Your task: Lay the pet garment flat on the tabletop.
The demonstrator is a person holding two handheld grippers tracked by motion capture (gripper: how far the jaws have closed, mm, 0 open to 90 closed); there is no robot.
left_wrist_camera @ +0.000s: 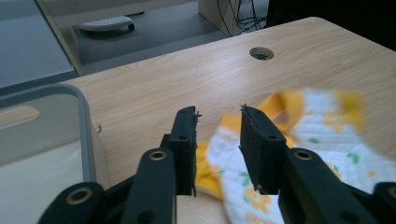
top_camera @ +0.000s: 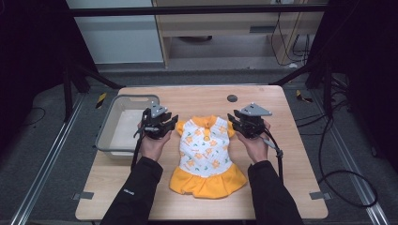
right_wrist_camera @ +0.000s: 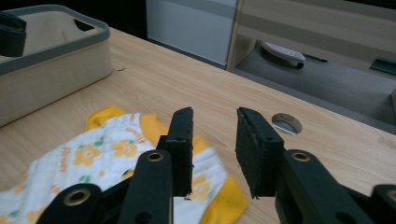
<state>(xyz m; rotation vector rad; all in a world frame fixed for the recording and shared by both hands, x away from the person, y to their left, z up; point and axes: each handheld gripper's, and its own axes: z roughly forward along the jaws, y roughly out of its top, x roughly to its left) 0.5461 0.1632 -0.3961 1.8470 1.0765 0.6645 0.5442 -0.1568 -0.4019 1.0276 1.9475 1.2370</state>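
Left tool (top_camera: 162, 123): black two-jaw thing, jaws spread apart with nothing between them, hanging just over the dress's left sleeve; in the left gripper view (left_wrist_camera: 218, 140) the gap framed that yellow sleeve edge.
Right tool (top_camera: 245, 123): same deal, jaws released and empty, sat just above the opposite sleeve (right_wrist_camera: 212, 163).
Dress: small white quilted doll-size dress with orange flower print and yellow-orange collar, sleeves and ruffled hem (top_camera: 206, 157), lay flat and spread out, face up, mid-desk between the two hands.
Desk: light wood-grain desk (top_camera: 291, 154), with a round cable hole near the far edge.
Bin: grey-rimmed pale plastic tub (top_camera: 105, 123) was at the left of the desk, near the dress but not touching it, looked empty as far as I could tell.
Handling guess: soft, floppy, super light, so it'd sag and fold the moment it got lifted; not fragile, not slippery really.
Where to grab: probably pinch each shoulder or sleeve seam, one per tool, since the thicker yellow trim gives the jaws something to bite.
Watch out: pinching only the top layer could let it slip free.
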